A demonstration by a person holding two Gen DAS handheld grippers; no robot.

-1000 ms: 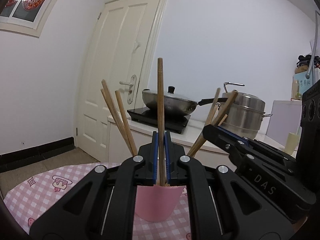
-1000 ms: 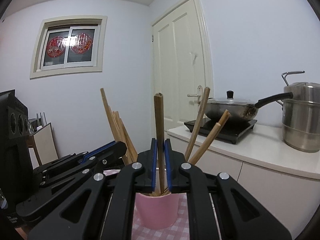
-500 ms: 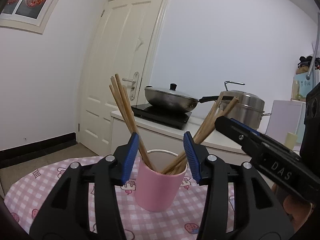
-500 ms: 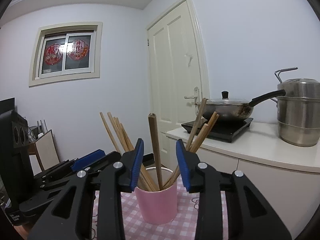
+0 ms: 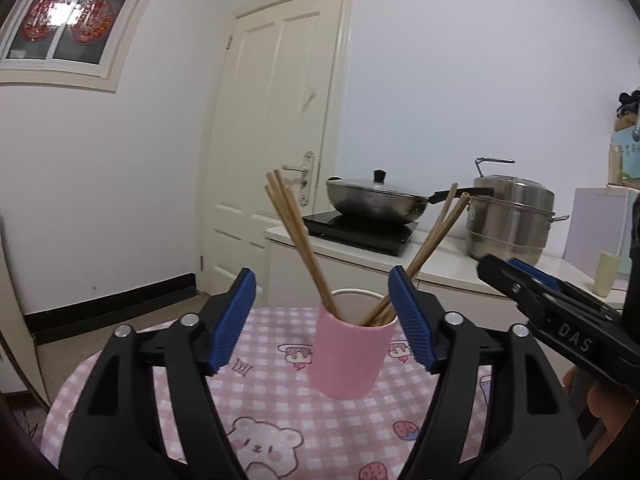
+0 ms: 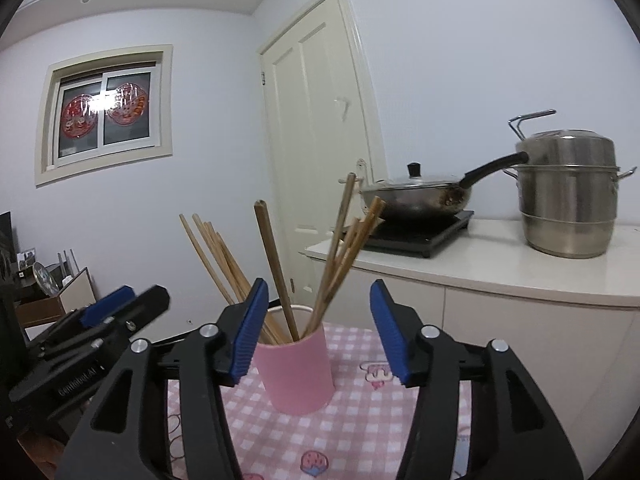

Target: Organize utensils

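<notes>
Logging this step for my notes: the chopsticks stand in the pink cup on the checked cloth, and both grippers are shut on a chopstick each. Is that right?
Not quite. The chopsticks do stand in the pink cup on the checked cloth, but the left gripper and right gripper are both open and hold nothing, as each wrist view shows.
</notes>
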